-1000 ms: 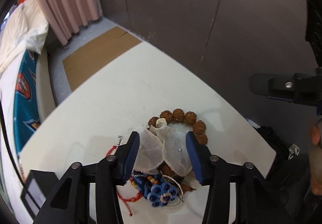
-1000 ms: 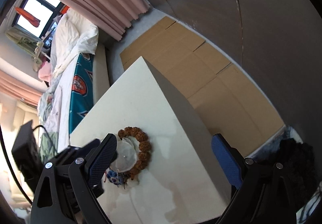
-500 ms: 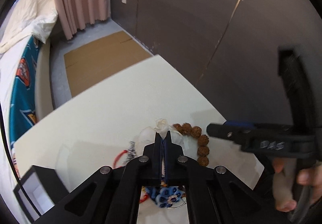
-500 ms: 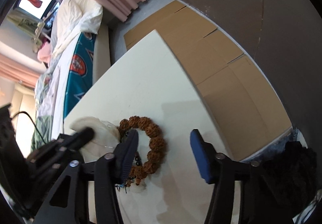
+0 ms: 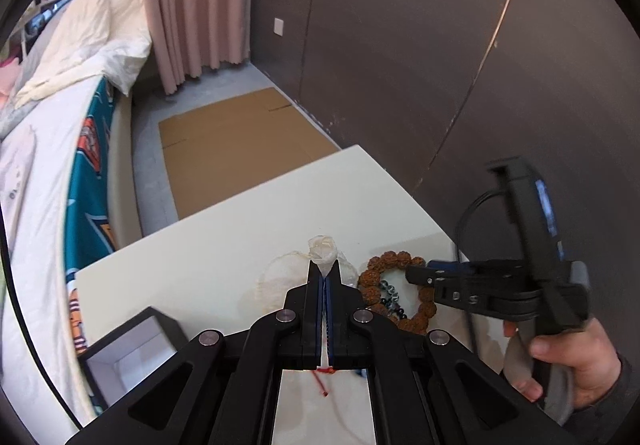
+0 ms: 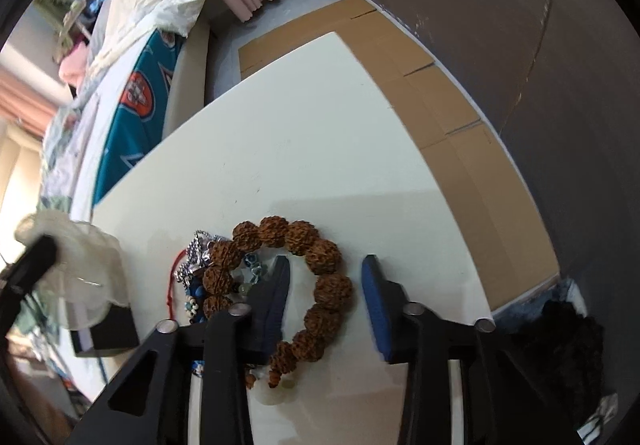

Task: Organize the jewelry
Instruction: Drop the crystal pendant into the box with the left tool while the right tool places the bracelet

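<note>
My left gripper (image 5: 324,273) is shut on a sheer white organza pouch (image 5: 322,251), held above the table; the pouch also shows in the right wrist view (image 6: 86,269). A brown bead bracelet (image 6: 316,269) lies on the white table (image 6: 304,141), also visible in the left wrist view (image 5: 394,261). My right gripper (image 6: 324,285) is open, its jaws straddling the right side of the bracelet. A pile of blue, silver and red jewelry (image 6: 196,269) lies left of the bracelet.
A black box with a white lining (image 5: 128,349) stands on the table at the left, also seen in the right wrist view (image 6: 108,329). Cardboard (image 6: 440,101) covers the floor beyond the table. A bed (image 5: 48,149) is at the left.
My left gripper closed on the pouch and lifted it off the jewelry pile. My right gripper came down and narrowed around the brown bracelet.
</note>
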Demonstrator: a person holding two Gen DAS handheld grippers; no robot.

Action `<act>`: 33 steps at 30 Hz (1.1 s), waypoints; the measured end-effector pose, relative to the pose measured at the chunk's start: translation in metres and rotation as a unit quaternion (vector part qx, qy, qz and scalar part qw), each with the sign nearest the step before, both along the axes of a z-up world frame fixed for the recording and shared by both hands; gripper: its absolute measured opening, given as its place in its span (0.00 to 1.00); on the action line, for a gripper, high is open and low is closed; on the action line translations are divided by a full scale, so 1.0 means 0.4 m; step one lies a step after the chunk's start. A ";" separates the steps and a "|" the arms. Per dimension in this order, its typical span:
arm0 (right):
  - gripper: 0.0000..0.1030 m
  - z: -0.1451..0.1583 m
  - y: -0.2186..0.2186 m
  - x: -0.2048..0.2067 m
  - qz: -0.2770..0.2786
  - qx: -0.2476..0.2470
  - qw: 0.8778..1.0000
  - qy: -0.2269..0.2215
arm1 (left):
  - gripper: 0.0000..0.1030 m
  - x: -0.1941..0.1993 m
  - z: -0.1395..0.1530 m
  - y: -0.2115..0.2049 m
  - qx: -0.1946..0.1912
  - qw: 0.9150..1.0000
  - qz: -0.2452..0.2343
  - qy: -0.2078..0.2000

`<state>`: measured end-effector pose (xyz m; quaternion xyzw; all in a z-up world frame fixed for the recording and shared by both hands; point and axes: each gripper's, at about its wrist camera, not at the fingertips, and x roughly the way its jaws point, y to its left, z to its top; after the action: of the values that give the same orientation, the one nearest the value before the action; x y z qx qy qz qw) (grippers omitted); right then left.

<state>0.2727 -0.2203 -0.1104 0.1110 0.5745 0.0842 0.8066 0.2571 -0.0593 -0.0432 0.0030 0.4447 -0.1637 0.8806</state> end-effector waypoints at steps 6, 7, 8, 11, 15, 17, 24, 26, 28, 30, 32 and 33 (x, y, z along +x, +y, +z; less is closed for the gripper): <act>0.21 0.028 0.003 -0.012 -0.006 -0.002 1.000 -0.029 | 0.00 -0.038 0.043 0.066 -0.008 1.000 0.017 -0.021; 0.21 0.046 0.004 -0.018 -0.004 0.002 0.999 -0.042 | 0.00 -0.047 0.052 0.079 -0.010 0.999 0.022 -0.026; 0.21 0.058 0.008 -0.022 -0.003 0.006 0.999 -0.051 | 0.00 -0.057 0.058 0.094 -0.012 0.999 0.025 -0.030; 0.21 0.109 0.012 -0.047 0.001 0.033 0.996 -0.083 | 0.00 -0.072 0.069 0.126 -0.016 0.998 0.036 -0.039; 0.21 0.160 0.039 -0.078 0.005 0.062 0.991 -0.116 | 0.00 -0.090 0.069 0.174 -0.021 0.998 0.051 -0.041; 0.21 0.180 0.052 -0.092 0.008 0.070 0.989 -0.130 | 0.00 -0.097 0.065 0.197 -0.023 0.997 0.059 -0.040; 0.21 0.246 0.114 -0.116 0.026 0.108 0.978 -0.175 | 0.00 -0.122 0.058 0.285 -0.031 0.995 0.089 -0.036; 0.21 0.258 0.133 -0.121 0.032 0.119 0.976 -0.181 | 0.00 -0.127 0.055 0.303 -0.032 0.994 0.095 -0.033; 0.21 0.269 0.155 -0.129 0.042 0.126 0.973 -0.190 | 0.03 -0.129 0.047 0.317 -0.034 0.994 0.102 -0.024; 0.21 0.276 0.179 -0.134 0.051 0.134 0.970 -0.198 | 0.20 -0.122 0.031 0.339 -0.039 0.993 0.113 -0.003; 0.21 0.279 0.203 -0.138 0.063 0.144 0.967 -0.203 | 0.60 -0.130 0.025 0.353 -0.046 0.992 0.120 0.001; 0.21 0.280 0.214 -0.139 0.067 0.147 0.965 -0.205 | 0.80 -0.139 0.030 0.368 -0.051 0.990 0.128 -0.012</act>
<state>0.2172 -0.1348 0.0016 0.1698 0.3845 0.2426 0.8744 0.2014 0.0879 -0.0313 -0.0967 0.4219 -0.0715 0.8986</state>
